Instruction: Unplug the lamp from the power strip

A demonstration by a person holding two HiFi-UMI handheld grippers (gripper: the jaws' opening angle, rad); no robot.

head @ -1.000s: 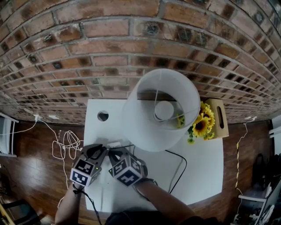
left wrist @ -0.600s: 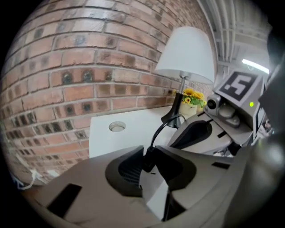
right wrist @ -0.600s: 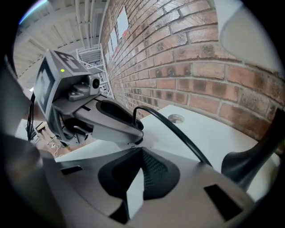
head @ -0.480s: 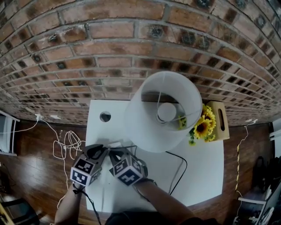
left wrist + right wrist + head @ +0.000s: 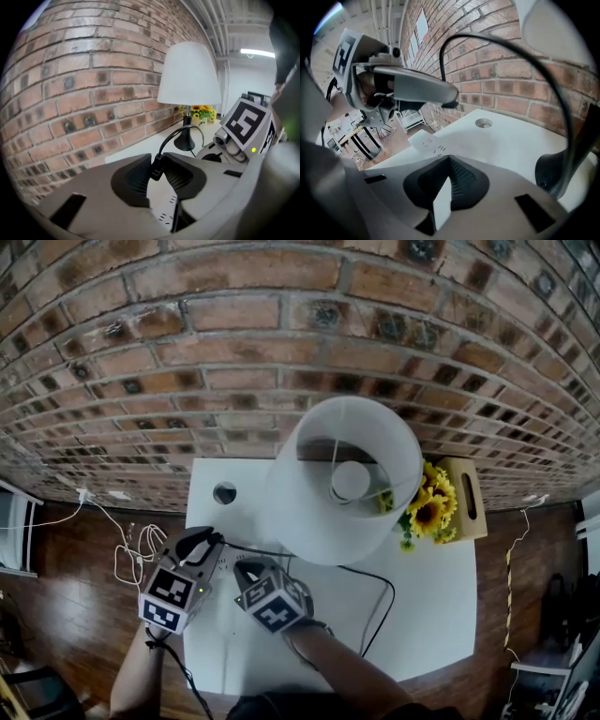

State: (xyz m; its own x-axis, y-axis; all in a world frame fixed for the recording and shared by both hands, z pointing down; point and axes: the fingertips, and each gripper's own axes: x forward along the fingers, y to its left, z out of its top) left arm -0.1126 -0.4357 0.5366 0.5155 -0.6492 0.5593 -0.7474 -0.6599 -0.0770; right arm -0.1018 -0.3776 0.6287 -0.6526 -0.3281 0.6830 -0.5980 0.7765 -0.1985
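The left gripper (image 5: 211, 540) has its fingers pinched on the small black plug (image 5: 156, 168). The plug is up in the air at the near left of the white worktop (image 5: 431, 606), clear of the power strip (image 5: 425, 143). I think the pulling-out part is done.

The right gripper (image 5: 244, 568) has its fingers pressed together at the tips, with nothing held that I can see. A white sliver shows behind the tips. I think that is just the white surface below.

The plug looks hard and light, so its body is the best place to hold. The cord (image 5: 176, 136) is thin and bendy. A tug on it could tip the lamp (image 5: 342, 479), which looks tall and easy to knock over. The strip looks light too, and would likely slide if nothing held it down.

The left gripper view shows the pinch up close, with the strip's slots under the fingers. The right gripper view shows the plug hanging above the strip from the side. The head view shows neither, but only it shows the whole worktop, with the lamp far and right of both grippers.
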